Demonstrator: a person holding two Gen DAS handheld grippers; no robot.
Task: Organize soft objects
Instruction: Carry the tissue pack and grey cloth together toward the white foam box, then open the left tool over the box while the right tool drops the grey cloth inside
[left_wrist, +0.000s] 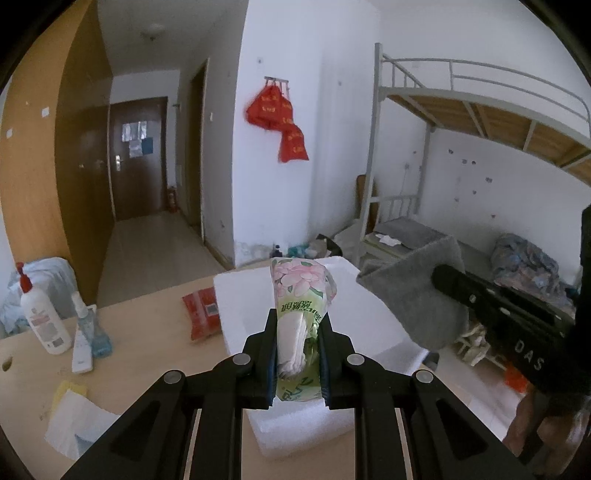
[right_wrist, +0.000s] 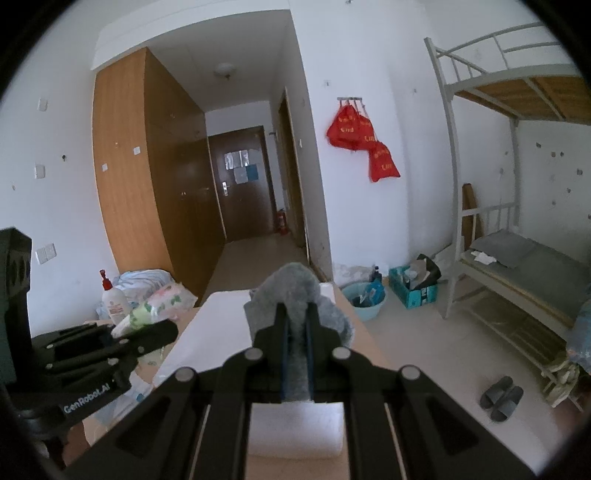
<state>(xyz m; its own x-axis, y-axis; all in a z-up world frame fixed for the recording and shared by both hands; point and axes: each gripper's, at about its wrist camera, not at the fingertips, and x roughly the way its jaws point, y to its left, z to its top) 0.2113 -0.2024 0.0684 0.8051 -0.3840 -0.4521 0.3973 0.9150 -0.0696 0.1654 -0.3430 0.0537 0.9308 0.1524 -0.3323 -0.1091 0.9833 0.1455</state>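
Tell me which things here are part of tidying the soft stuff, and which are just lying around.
In the job:
tissue pack, in the left gripper
grey cloth, in the right gripper
white foam box

Lying about:
lotion pump bottle
blue bottle
red packet

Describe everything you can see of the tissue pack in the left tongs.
The tissue pack is a soft plastic packet, pale green with pink flowers and printed text, white tissues showing through. The left tongs clamp it across its lower half, squeezing it narrow. It stands roughly upright, lifted above the white foam block on the table.
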